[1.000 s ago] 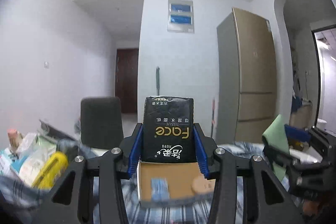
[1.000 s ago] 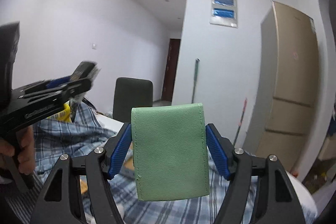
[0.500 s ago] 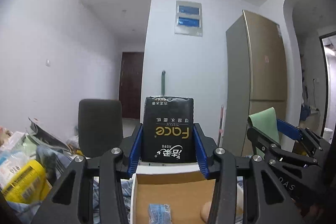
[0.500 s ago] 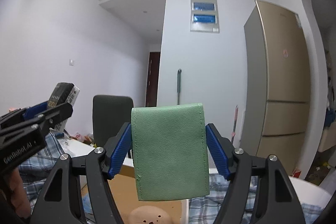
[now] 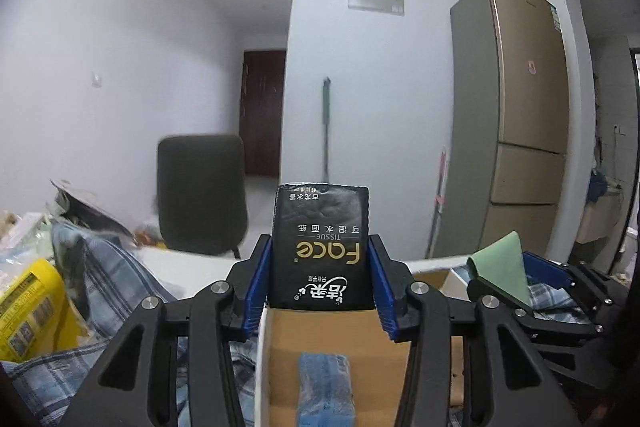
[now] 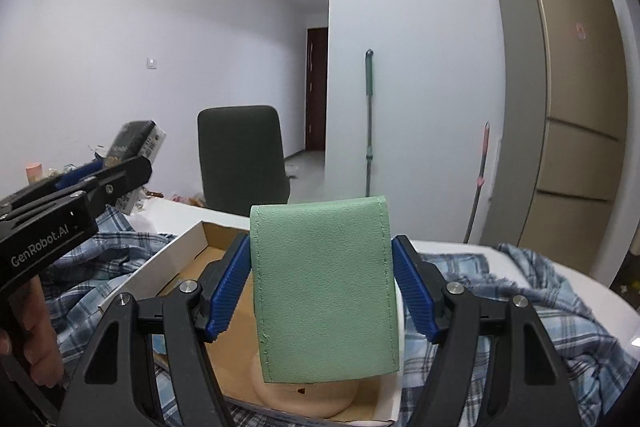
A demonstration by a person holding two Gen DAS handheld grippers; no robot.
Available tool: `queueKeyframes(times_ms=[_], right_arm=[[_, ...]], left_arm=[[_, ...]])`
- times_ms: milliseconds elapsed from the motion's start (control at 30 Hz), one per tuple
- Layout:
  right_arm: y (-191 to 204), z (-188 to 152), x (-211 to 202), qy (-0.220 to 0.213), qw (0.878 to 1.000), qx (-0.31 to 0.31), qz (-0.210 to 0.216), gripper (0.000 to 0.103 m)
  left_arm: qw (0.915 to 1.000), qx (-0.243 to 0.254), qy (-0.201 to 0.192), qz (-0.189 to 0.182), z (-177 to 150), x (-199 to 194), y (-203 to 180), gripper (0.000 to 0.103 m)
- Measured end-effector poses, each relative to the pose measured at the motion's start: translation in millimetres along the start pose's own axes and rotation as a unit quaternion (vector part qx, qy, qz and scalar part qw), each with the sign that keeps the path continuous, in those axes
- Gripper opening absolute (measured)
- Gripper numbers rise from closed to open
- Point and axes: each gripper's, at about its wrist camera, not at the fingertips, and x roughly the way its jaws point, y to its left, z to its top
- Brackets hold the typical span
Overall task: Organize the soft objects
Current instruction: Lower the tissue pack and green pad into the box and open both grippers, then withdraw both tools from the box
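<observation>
L wrist: left gripper [image 5: 320,279] clamps black tissue pack [image 5: 321,247] upright btwn blue pads, above open cardboard box [image 5: 340,335] w/ a blue packet [image 5: 325,383] inside.

R wrist: right gripper [image 6: 322,287] pinches green leather pouch [image 6: 324,283] over same box [image 6: 188,247], plaid cloth [image 6: 500,307] around it, beige round item [image 6: 304,399] below.

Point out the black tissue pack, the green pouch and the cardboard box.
black tissue pack [image 5: 320,247], left wrist view, printed front face
green pouch [image 6: 324,287], right wrist view, middle of front
cardboard box [image 6: 196,259], right wrist view, brown inner floor
</observation>
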Motion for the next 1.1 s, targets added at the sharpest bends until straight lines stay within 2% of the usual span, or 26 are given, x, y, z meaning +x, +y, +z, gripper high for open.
queueKeyframes(times_ms=[133, 300, 400, 467, 500, 567, 600, 900, 1000, 1100], right_arm=[[-2.0, -0.1, 15.7, 0.041, 0.999, 0.01, 0.015, 0.069], [-4.1, -8.9, 30.0, 0.089, 0.995, 0.027, 0.02, 0.069], [-6.8, -10.5, 32.4, 0.098, 0.994, 0.032, 0.022, 0.07], [-6.8, -10.9, 33.6, 0.104, 0.994, 0.032, 0.026, 0.07], [-8.1, -10.5, 36.2, 0.107, 0.993, 0.031, 0.027, 0.072], [-6.6, -10.2, 36.8, 0.106, 0.993, 0.031, 0.026, 0.09], [-7.0, -10.1, 35.8, 0.105, 0.994, 0.032, 0.026, 0.092], [-6.0, -7.4, 33.5, 0.093, 0.995, 0.029, 0.02, 0.092], [-8.1, -3.3, 30.9, 0.093, 0.995, 0.033, 0.016, 0.092], [-15.7, 10.0, 21.1, 0.085, 0.995, 0.047, 0.012, 0.092]], left_arm=[[0.9981, 0.005, 0.061, 0.001, -0.4, 20.0, -3.8, 0.048], [0.9948, 0.019, 0.1, -0.005, -5.3, 33.9, -10.2, 0.048], [0.9954, 0.022, 0.093, -0.01, -5.3, 28.0, -12.3, 0.053], [0.9961, 0.023, 0.085, -0.008, -5.5, 24.1, -12.5, 0.082], [0.997, 0.02, 0.075, -0.008, -5.1, 21.2, -12.0, 0.085], [0.9975, 0.019, 0.068, -0.007, -3.9, 17.5, -10.0, 0.085], [0.9976, 0.019, 0.067, -0.004, -3.4, 16.9, -9.3, 0.085], [0.9978, -0.003, 0.067, 0.001, 2.4, 14.5, 1.6, 0.085], [0.9976, -0.006, 0.065, 0.025, 9.1, 10.2, 5.1, 0.085], [0.9977, -0.025, 0.058, 0.024, 21.0, -1.4, 13.5, 0.085]])
